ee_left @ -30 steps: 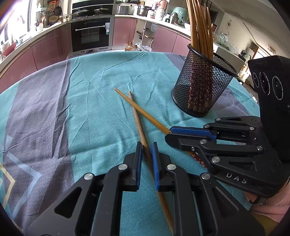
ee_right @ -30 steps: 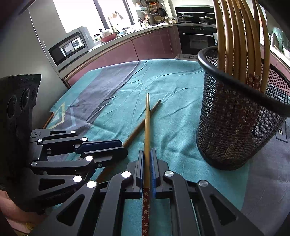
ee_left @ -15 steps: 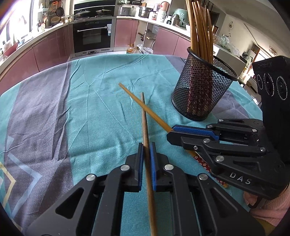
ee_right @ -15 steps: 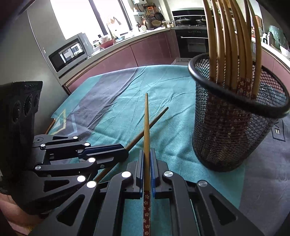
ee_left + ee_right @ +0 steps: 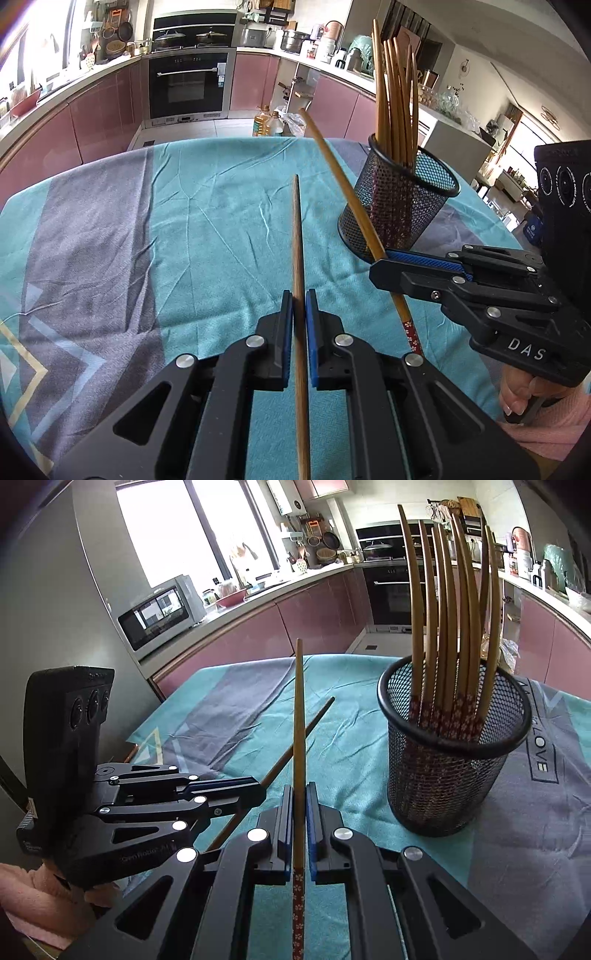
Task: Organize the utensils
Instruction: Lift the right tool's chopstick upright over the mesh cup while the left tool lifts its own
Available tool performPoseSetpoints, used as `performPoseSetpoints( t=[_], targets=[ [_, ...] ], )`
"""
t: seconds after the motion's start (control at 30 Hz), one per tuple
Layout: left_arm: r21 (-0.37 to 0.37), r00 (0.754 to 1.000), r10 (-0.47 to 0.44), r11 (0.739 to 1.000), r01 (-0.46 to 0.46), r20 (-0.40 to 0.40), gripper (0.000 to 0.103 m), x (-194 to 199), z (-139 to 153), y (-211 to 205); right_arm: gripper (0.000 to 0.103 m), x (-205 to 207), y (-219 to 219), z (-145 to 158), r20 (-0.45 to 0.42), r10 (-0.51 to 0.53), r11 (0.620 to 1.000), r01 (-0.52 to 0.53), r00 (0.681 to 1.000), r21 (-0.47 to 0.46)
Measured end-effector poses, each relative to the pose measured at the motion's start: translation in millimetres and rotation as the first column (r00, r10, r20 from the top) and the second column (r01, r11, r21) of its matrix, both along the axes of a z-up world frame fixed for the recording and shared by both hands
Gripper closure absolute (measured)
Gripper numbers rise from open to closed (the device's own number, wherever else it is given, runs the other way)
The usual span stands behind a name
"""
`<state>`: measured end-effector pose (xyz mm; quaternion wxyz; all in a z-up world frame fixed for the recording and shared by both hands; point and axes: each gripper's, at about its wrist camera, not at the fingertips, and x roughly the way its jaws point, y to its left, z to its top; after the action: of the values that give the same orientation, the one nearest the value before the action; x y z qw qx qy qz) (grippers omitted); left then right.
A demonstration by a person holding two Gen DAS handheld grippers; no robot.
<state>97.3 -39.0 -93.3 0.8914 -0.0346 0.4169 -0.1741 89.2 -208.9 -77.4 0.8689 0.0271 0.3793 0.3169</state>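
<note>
Bamboo in both grips: left gripper (image 5: 299,310) pinched shut on a plain chopstick (image 5: 296,236), right gripper (image 5: 300,805) pinched shut on a flower-ended chopstick (image 5: 298,716). Both sticks lifted clear of the teal-clothed tabletop (image 5: 207,229), long axes running straight out along the fingers, tips angled upward. Mesh holder (image 5: 452,768), already packed with chopsticks, standing ahead and right of the right gripper, nearer to it than to the left. Likely next: tipping each stick upright over the rim.
</note>
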Motion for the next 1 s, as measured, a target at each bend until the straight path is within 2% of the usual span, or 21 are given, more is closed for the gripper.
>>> performPoseSetpoints(
  t=[0.37,1.0],
  targets=[
    [-0.029,0.999,-0.010,0.999,0.012,0.043,0.095,-7,23,1,0.097,-7,-14,15,0.038,-0.021,0.999,0.020,0.999,0.030],
    [-0.098,0.997,-0.046,0.994,0.053,0.068,0.095,-16,42,0,0.097,-20,-31,36,0.102,-0.053,0.997,0.046,0.993,0.066]
  ],
)
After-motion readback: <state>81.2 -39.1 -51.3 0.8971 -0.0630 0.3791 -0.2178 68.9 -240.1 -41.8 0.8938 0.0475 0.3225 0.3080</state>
